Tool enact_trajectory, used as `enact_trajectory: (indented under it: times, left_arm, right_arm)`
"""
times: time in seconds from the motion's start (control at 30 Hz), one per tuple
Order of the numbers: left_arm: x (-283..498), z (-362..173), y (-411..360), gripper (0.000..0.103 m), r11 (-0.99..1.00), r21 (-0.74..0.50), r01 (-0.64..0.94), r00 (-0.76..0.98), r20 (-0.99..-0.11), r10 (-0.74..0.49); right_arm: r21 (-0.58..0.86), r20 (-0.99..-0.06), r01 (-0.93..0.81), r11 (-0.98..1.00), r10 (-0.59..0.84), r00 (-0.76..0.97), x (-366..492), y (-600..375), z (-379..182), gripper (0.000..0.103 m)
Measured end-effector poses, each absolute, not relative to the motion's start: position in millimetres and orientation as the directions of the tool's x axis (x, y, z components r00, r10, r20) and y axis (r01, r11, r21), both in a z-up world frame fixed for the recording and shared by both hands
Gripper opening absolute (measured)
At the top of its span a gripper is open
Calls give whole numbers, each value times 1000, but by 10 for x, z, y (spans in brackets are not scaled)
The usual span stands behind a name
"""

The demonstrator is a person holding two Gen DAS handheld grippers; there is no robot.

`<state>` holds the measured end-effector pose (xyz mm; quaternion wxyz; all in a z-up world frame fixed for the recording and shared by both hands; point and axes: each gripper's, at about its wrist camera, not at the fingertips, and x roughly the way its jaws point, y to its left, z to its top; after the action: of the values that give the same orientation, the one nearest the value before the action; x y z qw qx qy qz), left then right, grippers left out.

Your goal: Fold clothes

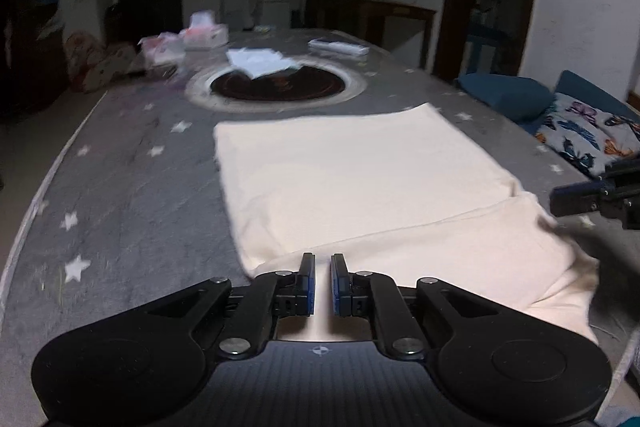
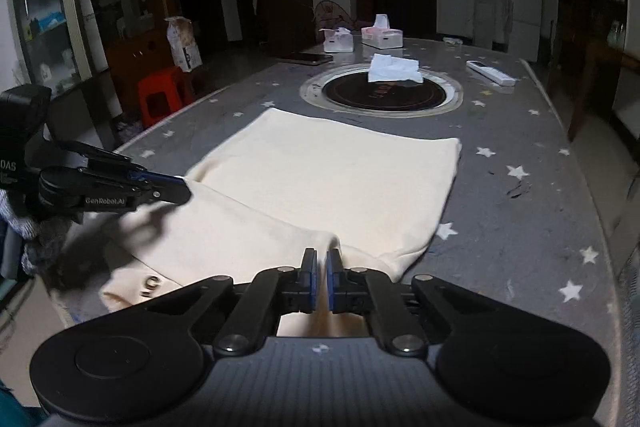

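Observation:
A cream garment [image 1: 352, 183] lies partly folded on the grey star-patterned table [image 1: 132, 195]. Its near part is doubled over the far part. My left gripper [image 1: 323, 259] is shut on the cloth's near folded edge, with a thin layer between the pads. In the right wrist view the garment [image 2: 320, 175] lies flat ahead, and my right gripper [image 2: 321, 254] is shut on a raised ridge of its near edge. The left gripper [image 2: 176, 189] shows at the left there, pinching the cloth's left edge. The right gripper's fingers [image 1: 576, 201] show at the right edge of the left wrist view.
A round dark inset [image 2: 382, 93] with a white folded cloth [image 2: 394, 69] sits at the table's middle. Tissue boxes [image 2: 382, 35], a phone [image 2: 306, 58] and a remote [image 2: 490, 73] lie at the far end. A red stool [image 2: 160, 95] and a blue sofa [image 1: 560, 107] flank the table.

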<state>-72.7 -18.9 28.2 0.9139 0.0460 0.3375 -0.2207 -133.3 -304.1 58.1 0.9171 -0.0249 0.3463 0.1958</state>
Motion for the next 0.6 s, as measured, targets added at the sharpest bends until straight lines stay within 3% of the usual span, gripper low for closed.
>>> enact_trajectory:
  times: [0.2,0.37,0.6]
  left_arm:
    - [-772,356,-173,11,896,-84,436,676,-626,-388]
    - [-750,409,-323,11,880,-85,467,669,-617,-414]
    - [-709,330,-392,11,877,-69,475,656,-637,-405]
  right_arm:
    - [101,-669,-330,939,310,676,-1266,-3151,484,8]
    - [102,-628,-410,906,378,680,-1183,-2988,600,10]
    - [95,-673,-433,896,378,635,-1023,-2874,353,9]
